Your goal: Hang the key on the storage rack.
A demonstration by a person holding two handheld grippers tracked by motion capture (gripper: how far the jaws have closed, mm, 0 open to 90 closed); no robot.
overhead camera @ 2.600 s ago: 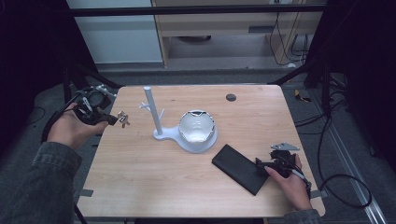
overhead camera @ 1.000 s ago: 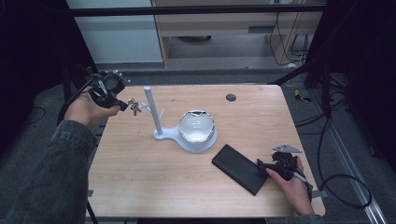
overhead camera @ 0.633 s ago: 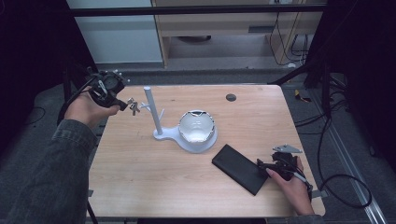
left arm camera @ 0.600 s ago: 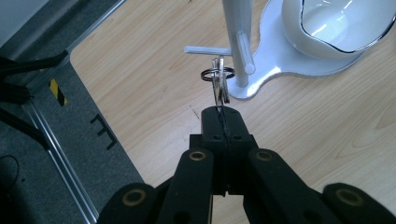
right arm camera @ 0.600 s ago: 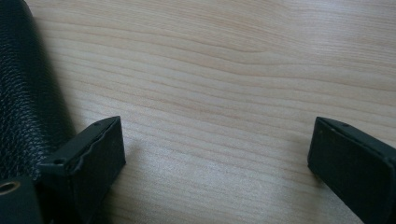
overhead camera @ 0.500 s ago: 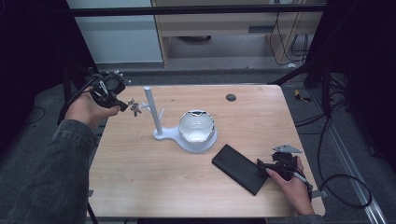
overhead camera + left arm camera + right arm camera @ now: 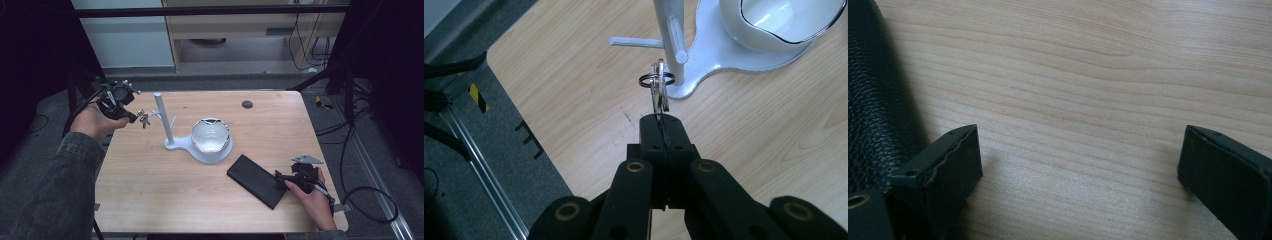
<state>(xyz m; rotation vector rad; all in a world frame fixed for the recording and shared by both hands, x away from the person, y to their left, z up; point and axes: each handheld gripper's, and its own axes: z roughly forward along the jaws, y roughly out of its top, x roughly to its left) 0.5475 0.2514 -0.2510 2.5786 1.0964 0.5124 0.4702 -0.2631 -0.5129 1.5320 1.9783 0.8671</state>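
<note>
keys (image 7: 660, 92) on a ring hang clamped in the left gripper (image 7: 661, 124) beside the white stand (image 7: 673, 45); right gripper (image 7: 1078, 165), jaws apart, rests by the black case (image 7: 873, 95).

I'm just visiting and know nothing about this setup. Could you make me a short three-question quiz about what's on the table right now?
1. True or false: the left gripper is shut on the keys.
2. What lies beside the open right gripper? A) a black wallet B) a red cup C) a book
3. Fill in: the white stand has an upright post and a ____ on its base.

Key: 1 true. 2 A. 3 bowl.
</note>
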